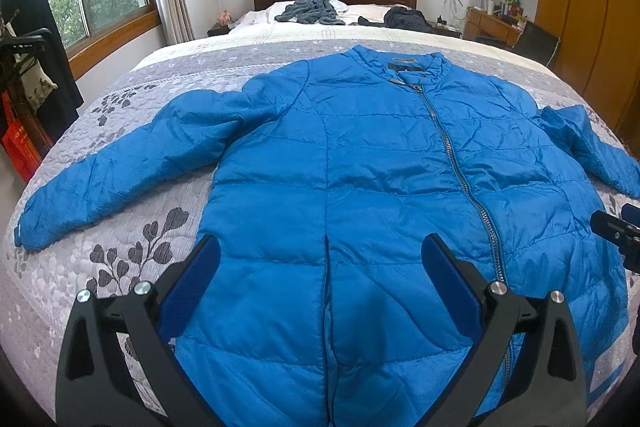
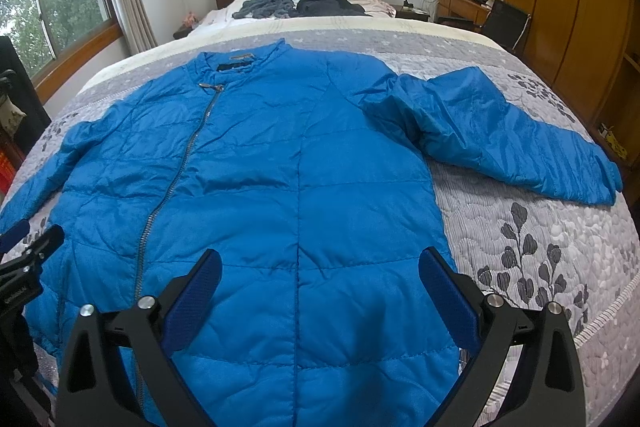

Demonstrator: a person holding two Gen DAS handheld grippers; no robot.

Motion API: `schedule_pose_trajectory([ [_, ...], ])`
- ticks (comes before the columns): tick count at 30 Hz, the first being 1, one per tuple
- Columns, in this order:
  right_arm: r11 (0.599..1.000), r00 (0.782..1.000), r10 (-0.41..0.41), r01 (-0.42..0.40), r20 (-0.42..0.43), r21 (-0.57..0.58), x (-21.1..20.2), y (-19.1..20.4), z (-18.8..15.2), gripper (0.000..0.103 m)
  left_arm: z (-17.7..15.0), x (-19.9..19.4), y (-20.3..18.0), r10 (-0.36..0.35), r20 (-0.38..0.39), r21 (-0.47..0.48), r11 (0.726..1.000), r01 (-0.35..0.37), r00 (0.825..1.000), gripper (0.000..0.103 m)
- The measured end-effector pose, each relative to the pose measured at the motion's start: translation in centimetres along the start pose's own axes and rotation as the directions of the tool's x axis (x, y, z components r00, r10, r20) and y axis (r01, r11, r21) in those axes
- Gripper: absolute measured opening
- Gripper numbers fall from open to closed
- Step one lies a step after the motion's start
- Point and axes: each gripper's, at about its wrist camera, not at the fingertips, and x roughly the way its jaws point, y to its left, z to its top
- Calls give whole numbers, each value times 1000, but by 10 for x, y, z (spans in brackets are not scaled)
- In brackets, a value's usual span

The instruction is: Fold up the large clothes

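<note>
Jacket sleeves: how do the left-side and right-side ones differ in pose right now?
The left sleeve lies stretched out nearly straight, running diagonally to the bed's left edge. The right sleeve is bunched and puckered near the shoulder, so it looks shorter and bulkier. Both are the same blue quilted fabric, resting on the bedspread, ungripped.

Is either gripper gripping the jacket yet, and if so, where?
No. The left gripper and right gripper are both open above the blue jacket, holding nothing.

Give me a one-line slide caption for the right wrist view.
Open right tool hovers over a blue puffer jacket spread flat, zipped, on a floral quilted bed.
</note>
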Motion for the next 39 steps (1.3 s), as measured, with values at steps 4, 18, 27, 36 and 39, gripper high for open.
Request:
schedule_pose_trajectory([
  [4,1000,1000,0,0,0,0,0,0,0,99,0,0,0,1,1,1,1000,-1,1000,100],
  [18,1000,1000,-1,1,5,0,0,-1,1,99,0,-2,-1,9,6,6,1000,-9,1000,100],
  [27,1000,1000,-2,2,9,-1,0,-2,1,99,0,-3,0,10,8,6,1000,-10,1000,100],
  [36,1000,1000,-7,7,12,-3,-1,-2,2,99,-1,-3,-1,12,7,7,1000,-12,1000,100],
  [39,1000,1000,-9,9,13,-4,-2,0,2,99,-1,-3,0,14,9,8,1000,-14,1000,100],
])
